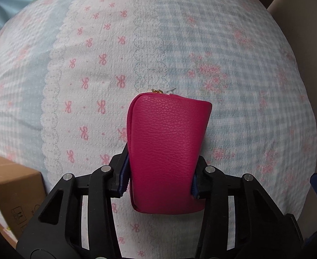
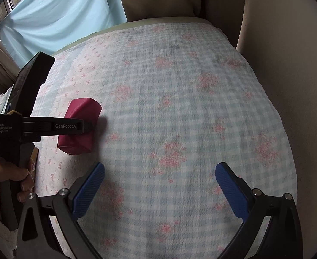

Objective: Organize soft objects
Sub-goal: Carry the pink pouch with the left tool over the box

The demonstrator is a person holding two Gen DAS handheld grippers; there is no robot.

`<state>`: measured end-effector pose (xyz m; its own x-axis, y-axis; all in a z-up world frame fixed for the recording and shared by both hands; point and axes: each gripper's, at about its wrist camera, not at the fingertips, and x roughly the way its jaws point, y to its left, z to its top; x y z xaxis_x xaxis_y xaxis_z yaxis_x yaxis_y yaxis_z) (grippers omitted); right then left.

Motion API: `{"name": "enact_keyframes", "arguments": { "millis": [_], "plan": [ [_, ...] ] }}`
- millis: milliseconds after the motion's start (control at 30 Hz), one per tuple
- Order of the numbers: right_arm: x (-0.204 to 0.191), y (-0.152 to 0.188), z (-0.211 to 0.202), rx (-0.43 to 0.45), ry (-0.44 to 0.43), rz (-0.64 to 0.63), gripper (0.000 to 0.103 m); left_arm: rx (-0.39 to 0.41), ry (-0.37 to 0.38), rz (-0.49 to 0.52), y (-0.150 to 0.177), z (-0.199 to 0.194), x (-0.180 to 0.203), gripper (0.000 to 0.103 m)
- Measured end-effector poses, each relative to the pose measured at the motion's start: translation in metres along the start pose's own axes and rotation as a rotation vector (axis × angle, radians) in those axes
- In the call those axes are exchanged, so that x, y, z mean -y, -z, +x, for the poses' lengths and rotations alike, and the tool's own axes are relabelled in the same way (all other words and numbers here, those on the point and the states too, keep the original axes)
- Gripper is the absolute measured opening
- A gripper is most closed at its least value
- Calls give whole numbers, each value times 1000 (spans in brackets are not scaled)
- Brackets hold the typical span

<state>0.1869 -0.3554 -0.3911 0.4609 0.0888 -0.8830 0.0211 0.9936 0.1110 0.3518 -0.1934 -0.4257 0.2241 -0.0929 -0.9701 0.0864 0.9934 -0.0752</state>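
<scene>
Left gripper [image 1: 159, 180] fingers press both sides of the pink pouch [image 1: 168, 149], which lies on the checked bedspread [image 2: 180, 112], long axis running near to far. Right gripper [image 2: 159, 191] stands wide, holding nothing, right of the pouch.

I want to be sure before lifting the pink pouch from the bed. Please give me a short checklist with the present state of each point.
1. Left gripper pads press both sides of the pink pouch: ok.
2. Grip centred on the pouch: not ok, it sits near the pouch's closer end.
3. Pouch zipper closed: cannot tell.
4. Right gripper open, holding nothing: ok.
5. Right gripper apart from the pouch: ok.
6. Bedspread not caught in the pads: cannot tell.
</scene>
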Motion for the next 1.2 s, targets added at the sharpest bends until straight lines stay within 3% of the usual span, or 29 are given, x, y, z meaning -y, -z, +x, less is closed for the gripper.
{"name": "enact_keyframes", "arguments": {
  "millis": [333, 633, 933, 1200],
  "plan": [
    [-17, -14, -50, 49, -7, -19, 102, 56, 30, 3, 15, -84, -2, 37],
    [-68, -37, -117, 99, -57, -117, 102, 135, 43, -60, 61, -189, -30, 37],
    [-164, -40, -172, 123, -146, -254, 102, 209, 33, -182, 124, -263, -116, 37],
    [-246, -19, -186, 87, -162, -278, 102, 223, 11, -237, 166, -296, -211, 37]
  ]
}}
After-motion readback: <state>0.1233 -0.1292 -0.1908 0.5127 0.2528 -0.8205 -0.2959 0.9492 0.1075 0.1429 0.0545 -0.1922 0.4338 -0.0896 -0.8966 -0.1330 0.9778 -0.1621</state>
